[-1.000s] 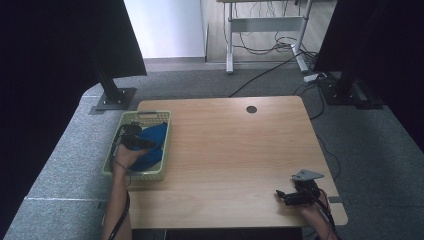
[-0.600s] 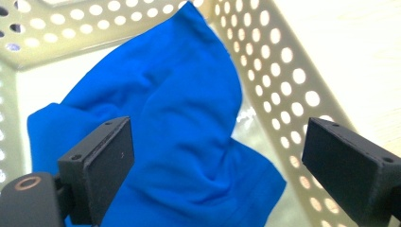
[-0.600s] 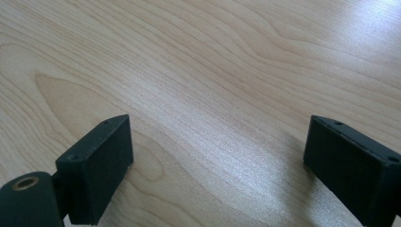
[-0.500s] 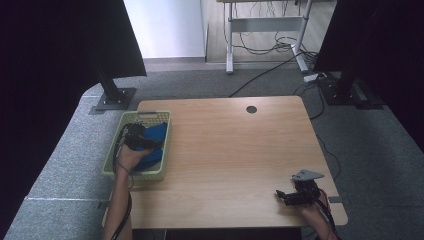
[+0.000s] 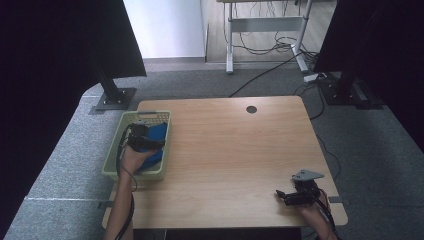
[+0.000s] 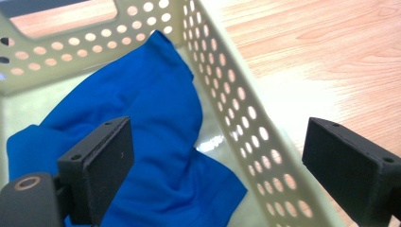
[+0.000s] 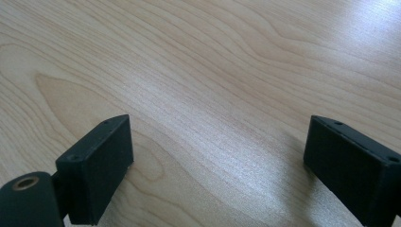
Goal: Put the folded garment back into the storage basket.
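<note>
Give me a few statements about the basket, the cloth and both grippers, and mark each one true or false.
1. The blue cloth lies inside the basket. True.
2. The left gripper is shut on the cloth. False: its jaws stand wide open above the cloth and the basket's wall.
3. The right gripper is open over bare table. True.
4. The basket sits at the table's right edge. False: it sits at the left edge.

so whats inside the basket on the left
A crumpled blue cloth lies in the pale perforated basket, covering most of its floor; a bare strip shows along the wall. Anything under the cloth is hidden. The left gripper hangs above it, jaws open.
</note>
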`<state>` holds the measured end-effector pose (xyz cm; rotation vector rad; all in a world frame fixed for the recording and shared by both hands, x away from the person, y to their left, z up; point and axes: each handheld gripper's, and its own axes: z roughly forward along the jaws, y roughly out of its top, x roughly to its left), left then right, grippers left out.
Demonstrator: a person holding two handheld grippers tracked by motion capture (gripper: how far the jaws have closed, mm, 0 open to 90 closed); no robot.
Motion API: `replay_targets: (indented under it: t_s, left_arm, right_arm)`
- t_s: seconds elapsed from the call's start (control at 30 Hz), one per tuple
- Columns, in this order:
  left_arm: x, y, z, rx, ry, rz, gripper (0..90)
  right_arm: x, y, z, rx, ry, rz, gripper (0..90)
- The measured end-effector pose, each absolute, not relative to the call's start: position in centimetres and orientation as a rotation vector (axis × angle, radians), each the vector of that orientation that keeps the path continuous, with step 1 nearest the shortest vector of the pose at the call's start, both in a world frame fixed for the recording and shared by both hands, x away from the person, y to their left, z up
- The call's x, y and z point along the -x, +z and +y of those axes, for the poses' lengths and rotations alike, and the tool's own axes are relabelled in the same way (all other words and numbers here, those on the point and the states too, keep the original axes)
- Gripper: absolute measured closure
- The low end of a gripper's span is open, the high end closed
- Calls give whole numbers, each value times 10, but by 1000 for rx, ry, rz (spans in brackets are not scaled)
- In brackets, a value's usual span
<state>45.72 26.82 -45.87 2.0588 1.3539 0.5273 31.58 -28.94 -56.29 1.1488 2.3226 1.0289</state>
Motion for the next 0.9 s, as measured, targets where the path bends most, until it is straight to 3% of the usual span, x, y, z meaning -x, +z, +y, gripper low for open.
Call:
replay_targets:
  t_s: [0.9]
  left_arm:
    - [-429,-447,246,-2006,568,1262,88]
  right_arm:
    - [-316,-563,-289,-1148,1029,2323,86]
